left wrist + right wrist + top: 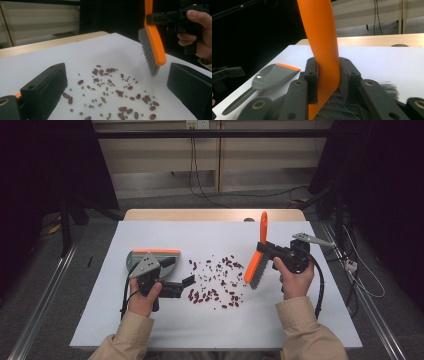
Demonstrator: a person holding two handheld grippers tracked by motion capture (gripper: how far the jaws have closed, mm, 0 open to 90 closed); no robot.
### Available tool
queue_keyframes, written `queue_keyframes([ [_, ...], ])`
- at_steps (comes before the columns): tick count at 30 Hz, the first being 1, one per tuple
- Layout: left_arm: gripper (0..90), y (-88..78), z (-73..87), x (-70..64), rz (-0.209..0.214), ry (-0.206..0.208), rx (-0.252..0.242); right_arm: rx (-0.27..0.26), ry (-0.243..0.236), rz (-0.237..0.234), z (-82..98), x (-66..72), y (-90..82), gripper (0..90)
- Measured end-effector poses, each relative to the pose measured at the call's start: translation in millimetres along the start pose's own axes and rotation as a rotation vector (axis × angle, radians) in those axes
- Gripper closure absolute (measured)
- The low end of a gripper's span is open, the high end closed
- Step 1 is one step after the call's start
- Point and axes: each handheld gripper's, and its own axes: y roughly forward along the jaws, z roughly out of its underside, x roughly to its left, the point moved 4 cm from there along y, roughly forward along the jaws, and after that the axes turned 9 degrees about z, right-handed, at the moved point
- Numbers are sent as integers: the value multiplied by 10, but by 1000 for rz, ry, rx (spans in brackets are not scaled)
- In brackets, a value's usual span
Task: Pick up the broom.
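Counting one brush (256, 260), one dustpan (152, 259), two claws.

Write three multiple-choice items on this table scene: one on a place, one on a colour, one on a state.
1. Where does the dustpan lie?
A. left of the beans
B. right of them
C. on them

2. What colour is the brush back?
A. blue
B. orange
C. green

3. How is the right tool?
A. open and empty
B. shut on the brush
C. shut on the dustpan

Answers:
A, the high view shows the dustpan left of the beans.
B, its back and handle show orange.
B, its jaws clamp the brush handle.
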Motion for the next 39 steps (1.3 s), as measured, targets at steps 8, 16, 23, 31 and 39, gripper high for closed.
queue_keyframes([
  [8, 41, 174, -1, -22, 33, 12, 13, 13, -29, -18, -17, 141, 130, 711],
  [16, 64, 345, -12, -74, 72, -9, 22, 11, -51, -55, -56, 366, 255, 711],
  [23, 156, 557, 18, -131, 108, -42, 61, 12, -73, -87, -64, 576, 392, 711],
  [31, 286, 752, 94, -180, 119, -56, 126, 21, -104, -106, -41, 762, 503, 711],
  [39, 445, 802, 128, -170, 113, -74, 148, 22, -122, -103, -18, 815, 543, 710],
])
